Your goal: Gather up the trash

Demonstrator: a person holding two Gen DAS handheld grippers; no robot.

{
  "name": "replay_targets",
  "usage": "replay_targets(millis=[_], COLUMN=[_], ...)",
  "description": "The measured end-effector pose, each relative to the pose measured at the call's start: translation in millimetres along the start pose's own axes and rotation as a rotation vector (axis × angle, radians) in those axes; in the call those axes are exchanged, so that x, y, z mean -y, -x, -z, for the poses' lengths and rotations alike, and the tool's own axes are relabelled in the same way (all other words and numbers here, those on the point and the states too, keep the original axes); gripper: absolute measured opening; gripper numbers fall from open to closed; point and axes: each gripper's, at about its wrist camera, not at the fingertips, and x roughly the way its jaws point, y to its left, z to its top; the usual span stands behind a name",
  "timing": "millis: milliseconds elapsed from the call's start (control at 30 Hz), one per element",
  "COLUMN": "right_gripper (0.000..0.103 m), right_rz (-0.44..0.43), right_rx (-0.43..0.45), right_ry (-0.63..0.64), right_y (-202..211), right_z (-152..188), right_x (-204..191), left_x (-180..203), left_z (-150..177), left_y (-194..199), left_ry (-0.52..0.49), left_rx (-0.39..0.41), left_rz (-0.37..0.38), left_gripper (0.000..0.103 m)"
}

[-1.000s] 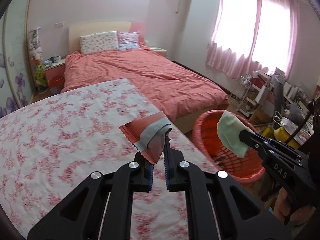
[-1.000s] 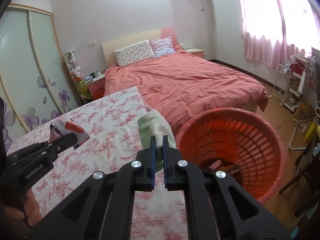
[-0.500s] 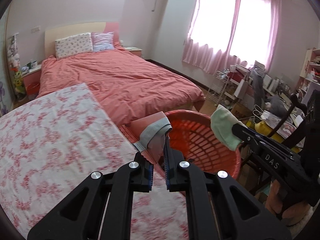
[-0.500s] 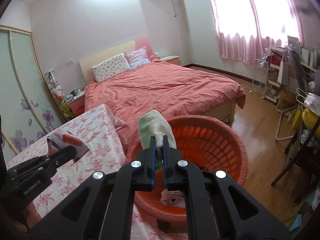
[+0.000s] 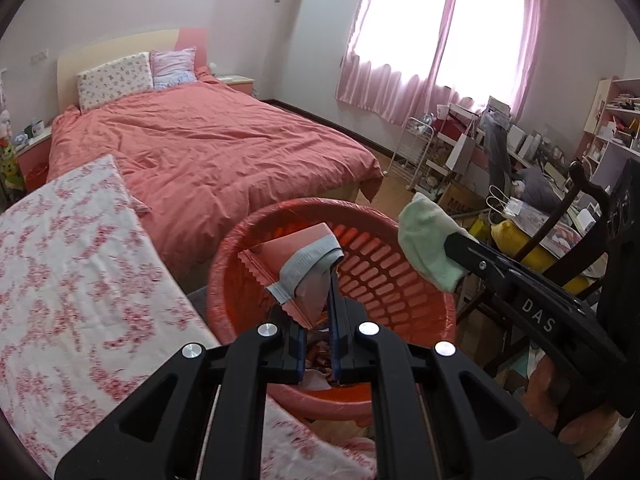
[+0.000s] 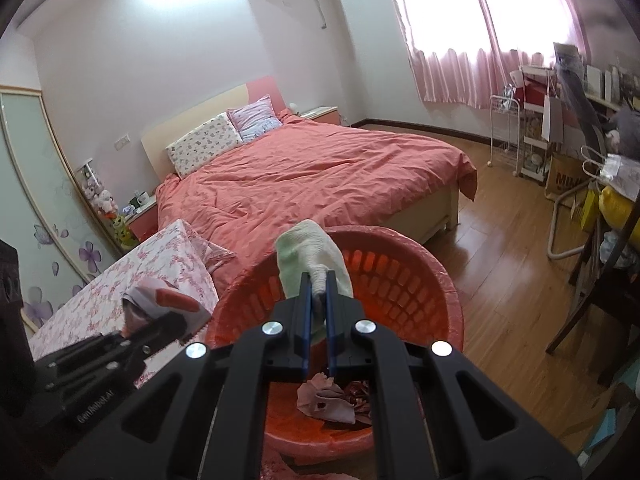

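1. Two trash items held: red wrapper (image 5: pixel 298 264) clamped in left gripper (image 5: pixel 318 316), pale green cloth wad (image 6: pixel 310 256) clamped in right gripper (image 6: pixel 316 300); jaws narrow on both.
2. Both items sticking up past the fingertips, over the red basket (image 5: pixel 400 280).
3. Basket directly below and ahead; right gripper more central, left nearer the left rim.
4. Earlier trash (image 6: pixel 328 400) on basket floor; floral tablecloth (image 5: pixel 80 280) at left, bed (image 5: pixel 220 152) far.

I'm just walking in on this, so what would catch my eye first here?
The big orange basket at the foot of the pink bed. Over it, the right gripper pinches a pale green cloth, and the left gripper holds a red wrapper. Crumpled trash already lies inside.
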Motion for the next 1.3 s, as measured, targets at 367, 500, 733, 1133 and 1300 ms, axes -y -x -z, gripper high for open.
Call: replay_targets(millis=[367,500,733,1133,1300], right_gripper=[0.023,0.030,0.049,0.099,0.099], right_rz=[-0.005,0.016,0.030,0.024,0.080], right_rx=[-0.023,-0.013,0.034,0.167,0.199], right_ry=[-0.057,-0.056,-0.024,0.111,0.188], right_y=[-19,-12,14,109,141], right_z=[-3,0,-2,40,73], right_x=[14,18,13,-37,-59], left_x=[3,-2,-8,-28,-30], left_z=[7,12,15,61,91], left_y=[-31,-32,-6,114,156], left_ry=[0.029,0.045,0.053,0.123,0.164], left_rx=[-0.093,-0.117,-0.091,0.083,0.150], left_rz=[-0.032,-0.053,-0.075,-0.234,-0.355], left_gripper=[0.033,0.035,0.041,0.081,0.093])
